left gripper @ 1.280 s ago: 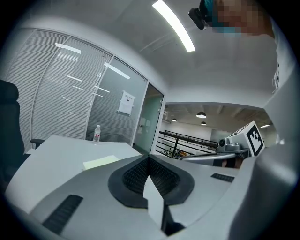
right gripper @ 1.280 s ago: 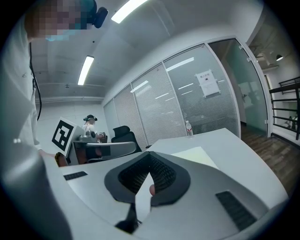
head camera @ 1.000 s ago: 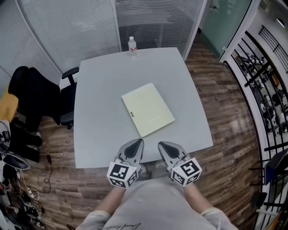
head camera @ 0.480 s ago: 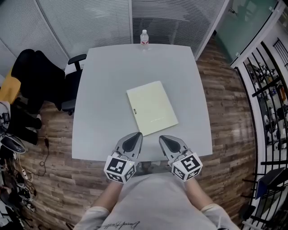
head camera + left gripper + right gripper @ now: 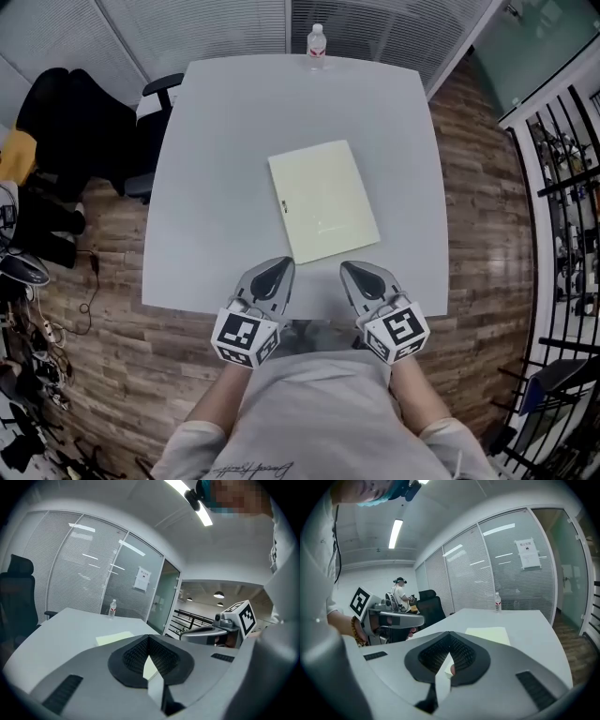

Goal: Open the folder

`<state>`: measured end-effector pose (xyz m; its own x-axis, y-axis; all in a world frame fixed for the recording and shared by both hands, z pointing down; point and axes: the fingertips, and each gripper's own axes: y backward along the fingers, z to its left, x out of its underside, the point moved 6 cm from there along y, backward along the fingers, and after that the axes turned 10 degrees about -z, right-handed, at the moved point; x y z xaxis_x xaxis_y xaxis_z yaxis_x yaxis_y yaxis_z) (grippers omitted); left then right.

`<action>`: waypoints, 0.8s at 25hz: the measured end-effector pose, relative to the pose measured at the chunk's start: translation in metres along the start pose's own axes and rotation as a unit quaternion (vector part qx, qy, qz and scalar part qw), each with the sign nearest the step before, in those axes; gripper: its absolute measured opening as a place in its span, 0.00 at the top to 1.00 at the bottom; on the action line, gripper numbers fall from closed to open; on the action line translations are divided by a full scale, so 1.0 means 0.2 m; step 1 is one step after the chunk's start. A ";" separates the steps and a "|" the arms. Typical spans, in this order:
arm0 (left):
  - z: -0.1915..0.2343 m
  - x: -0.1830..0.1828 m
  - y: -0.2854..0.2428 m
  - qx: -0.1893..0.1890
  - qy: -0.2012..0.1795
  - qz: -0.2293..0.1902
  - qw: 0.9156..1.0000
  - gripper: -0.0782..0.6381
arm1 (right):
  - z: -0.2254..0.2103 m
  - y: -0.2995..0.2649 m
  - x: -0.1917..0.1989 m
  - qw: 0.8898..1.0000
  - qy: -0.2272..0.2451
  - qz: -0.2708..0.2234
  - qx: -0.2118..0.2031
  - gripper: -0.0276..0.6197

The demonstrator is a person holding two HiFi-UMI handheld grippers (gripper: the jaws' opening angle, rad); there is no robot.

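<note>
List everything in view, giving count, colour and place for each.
Flat rectangular paper folder: one, pale yellow-green, closed, lying mid-table.
Clear plastic water bottle: one, red label, upright at the table's far edge.
Square table: one, light grey, centre of the head view.
Office chair: one, black, left of the table.
Wood-plank floor: brown, around the table.
Glass partition with blinds: grey, beyond the table.
Metal railing: black, far right.
Paper notice: one, white, on the glass partition.
Left gripper: grey, shut, empty, over the table's near edge.
Right gripper: grey, shut, empty, beside the left one.
</note>
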<state>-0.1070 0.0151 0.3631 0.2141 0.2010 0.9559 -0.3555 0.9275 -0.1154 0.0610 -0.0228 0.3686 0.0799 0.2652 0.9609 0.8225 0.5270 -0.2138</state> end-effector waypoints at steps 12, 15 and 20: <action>0.08 0.16 0.00 -0.032 -0.007 0.026 0.999 0.88 | -0.07 -0.12 0.15 0.997 0.046 0.059 -0.025 0.92; 0.09 0.19 0.00 -0.037 -0.003 0.034 0.999 0.88 | -0.08 -0.14 0.17 0.995 0.058 0.073 -0.032 0.92; 0.10 0.22 -0.01 -0.045 -0.002 0.039 0.998 0.88 | -0.05 -0.18 0.20 0.991 0.073 0.097 -0.047 0.92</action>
<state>-0.1146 0.0161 0.4116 0.1848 0.2724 0.9443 -0.2879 0.9337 -0.2130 0.0399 -0.0397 0.4161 0.3168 0.2302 0.9201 0.8322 0.3979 -0.3861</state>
